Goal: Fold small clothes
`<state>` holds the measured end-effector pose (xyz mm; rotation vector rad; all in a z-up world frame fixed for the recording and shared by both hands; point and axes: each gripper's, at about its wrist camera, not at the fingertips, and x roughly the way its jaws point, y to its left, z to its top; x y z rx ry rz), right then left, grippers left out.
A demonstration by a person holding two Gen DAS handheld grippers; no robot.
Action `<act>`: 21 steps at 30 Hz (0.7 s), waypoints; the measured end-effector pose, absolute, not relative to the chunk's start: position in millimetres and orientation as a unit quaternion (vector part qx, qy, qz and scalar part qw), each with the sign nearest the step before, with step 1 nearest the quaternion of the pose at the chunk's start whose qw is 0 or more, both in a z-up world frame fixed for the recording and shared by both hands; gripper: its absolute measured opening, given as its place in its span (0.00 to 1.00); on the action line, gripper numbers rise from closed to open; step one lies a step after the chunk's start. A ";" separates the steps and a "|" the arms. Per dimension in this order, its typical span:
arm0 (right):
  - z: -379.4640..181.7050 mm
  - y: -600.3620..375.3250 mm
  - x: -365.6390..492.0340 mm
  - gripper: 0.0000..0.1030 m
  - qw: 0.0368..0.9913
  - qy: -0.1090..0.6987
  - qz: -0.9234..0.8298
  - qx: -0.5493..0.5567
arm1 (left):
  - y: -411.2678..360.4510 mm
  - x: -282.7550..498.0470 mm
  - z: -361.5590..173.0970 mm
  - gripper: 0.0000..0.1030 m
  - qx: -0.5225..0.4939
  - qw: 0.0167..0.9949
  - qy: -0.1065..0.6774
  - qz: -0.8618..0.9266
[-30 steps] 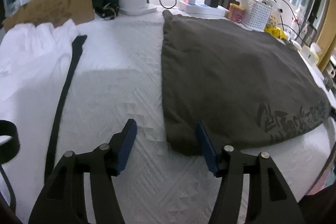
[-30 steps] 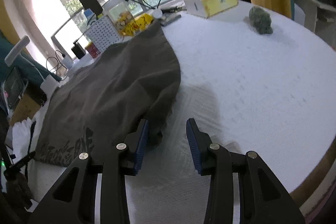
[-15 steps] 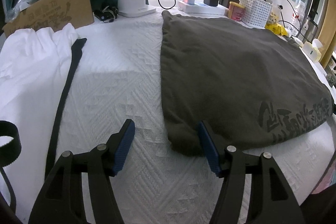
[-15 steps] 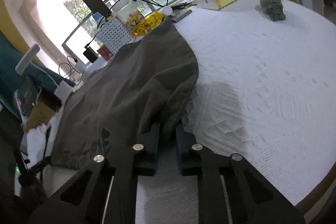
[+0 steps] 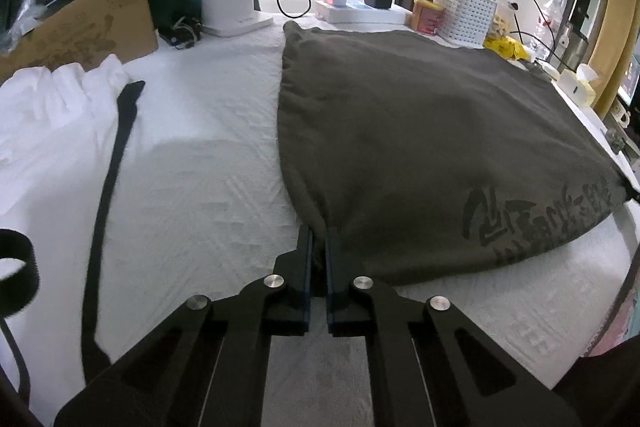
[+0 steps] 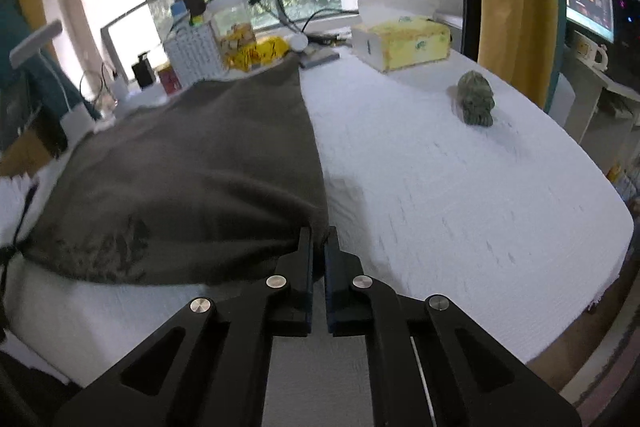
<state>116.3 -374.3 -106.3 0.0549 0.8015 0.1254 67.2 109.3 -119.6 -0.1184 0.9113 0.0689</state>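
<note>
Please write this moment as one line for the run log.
task: fold small clothes | left gripper: shut on dark garment near corner | right gripper: shut on other near corner | garment: flat on white cloth

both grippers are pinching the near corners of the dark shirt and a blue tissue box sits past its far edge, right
Not quite: the tissue box is yellow, not blue, as the right wrist view shows. Otherwise yes: the left gripper and right gripper each pinch a near corner of the dark shirt.
</note>
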 end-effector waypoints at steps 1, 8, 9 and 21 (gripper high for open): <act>-107.1 -372.4 114.0 0.05 0.918 0.390 0.061 0.016 | 111.1 66.0 -117.3 0.03 -0.062 0.895 0.440 0.030; -100.8 -365.6 108.9 0.05 0.923 0.380 0.060 -0.013 | 111.9 59.0 -99.3 0.03 -0.063 0.897 0.437 0.021; -99.9 -364.5 109.5 0.05 0.924 0.378 0.059 -0.020 | 111.3 57.9 -98.0 0.03 -0.063 0.897 0.438 0.019; -93.6 -362.6 91.6 0.05 0.917 0.377 0.079 -0.110 | 85.1 16.4 -81.0 0.03 -0.045 0.892 0.448 0.026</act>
